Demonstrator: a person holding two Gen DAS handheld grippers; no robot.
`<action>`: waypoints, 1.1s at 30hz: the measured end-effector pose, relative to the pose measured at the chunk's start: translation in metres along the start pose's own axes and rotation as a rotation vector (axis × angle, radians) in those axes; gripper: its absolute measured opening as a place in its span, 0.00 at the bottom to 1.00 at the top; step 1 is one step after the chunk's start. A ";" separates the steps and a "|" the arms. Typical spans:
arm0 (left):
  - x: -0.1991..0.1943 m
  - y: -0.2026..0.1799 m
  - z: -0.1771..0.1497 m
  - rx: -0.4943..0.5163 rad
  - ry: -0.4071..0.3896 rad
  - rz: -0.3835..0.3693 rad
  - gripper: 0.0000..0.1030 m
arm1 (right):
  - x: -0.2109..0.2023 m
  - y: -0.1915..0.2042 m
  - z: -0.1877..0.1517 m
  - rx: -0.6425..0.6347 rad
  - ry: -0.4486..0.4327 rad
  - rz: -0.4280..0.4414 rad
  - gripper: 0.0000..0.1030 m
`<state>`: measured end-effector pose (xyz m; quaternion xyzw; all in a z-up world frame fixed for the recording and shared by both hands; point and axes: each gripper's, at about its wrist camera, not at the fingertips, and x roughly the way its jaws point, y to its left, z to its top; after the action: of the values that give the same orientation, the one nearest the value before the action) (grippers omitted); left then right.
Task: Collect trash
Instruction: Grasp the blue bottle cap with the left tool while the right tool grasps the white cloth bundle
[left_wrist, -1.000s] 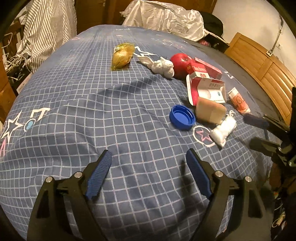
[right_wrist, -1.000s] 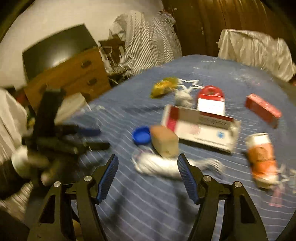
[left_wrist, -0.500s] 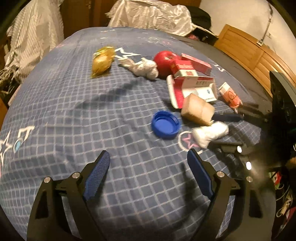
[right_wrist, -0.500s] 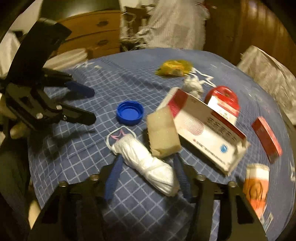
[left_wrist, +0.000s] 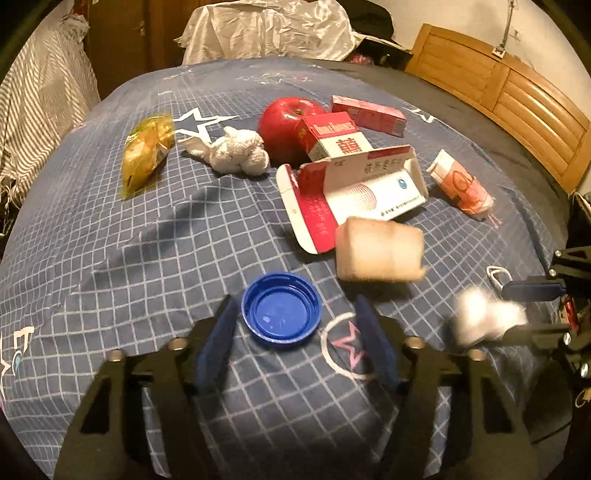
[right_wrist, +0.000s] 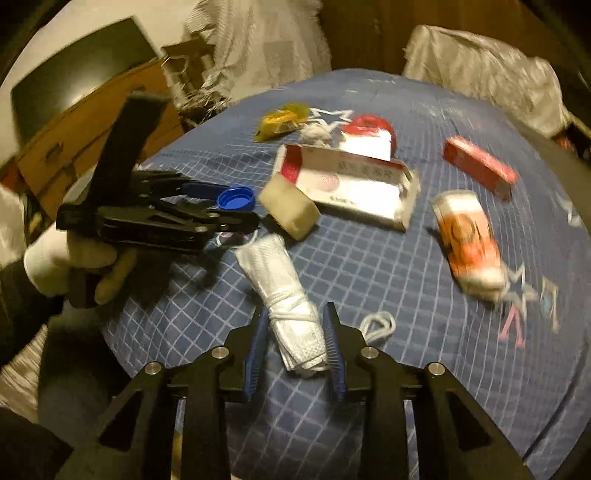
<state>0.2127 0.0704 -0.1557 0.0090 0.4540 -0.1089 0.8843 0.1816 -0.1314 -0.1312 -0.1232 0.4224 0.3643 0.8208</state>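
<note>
Claws have both narrowed within the last second. The right claw (right_wrist: 293, 345) is closing on the rolled white bag (right_wrist: 284, 295), pads pressing its sides, where a second ago it stood wide above it. The left claw (left_wrist: 295, 341) has slid over to the blue cap (left_wrist: 281, 308) on the bed (left_wrist: 147, 236) and is closing, pads not yet touching. Beyond lie sponge block (left_wrist: 378, 249), open carton (left_wrist: 354, 192) and apple (left_wrist: 284, 122), uncollected.

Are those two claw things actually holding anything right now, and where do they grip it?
The right gripper pinches the rolled white bag near its tied end, jaws closing. The left gripper holds nothing yet; its jaws are closing around the blue cap.
</note>
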 end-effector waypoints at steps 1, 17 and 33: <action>0.001 0.001 0.001 -0.009 -0.002 0.000 0.45 | 0.002 0.003 0.004 -0.031 0.005 -0.005 0.34; -0.037 -0.002 -0.021 -0.030 -0.102 0.075 0.37 | 0.016 0.017 -0.001 -0.035 -0.017 -0.074 0.26; -0.158 -0.074 -0.023 -0.047 -0.428 0.203 0.37 | -0.121 0.033 -0.010 0.198 -0.529 -0.328 0.26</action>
<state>0.0906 0.0303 -0.0359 0.0110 0.2555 -0.0083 0.9667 0.1068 -0.1732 -0.0396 -0.0101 0.2023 0.2036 0.9579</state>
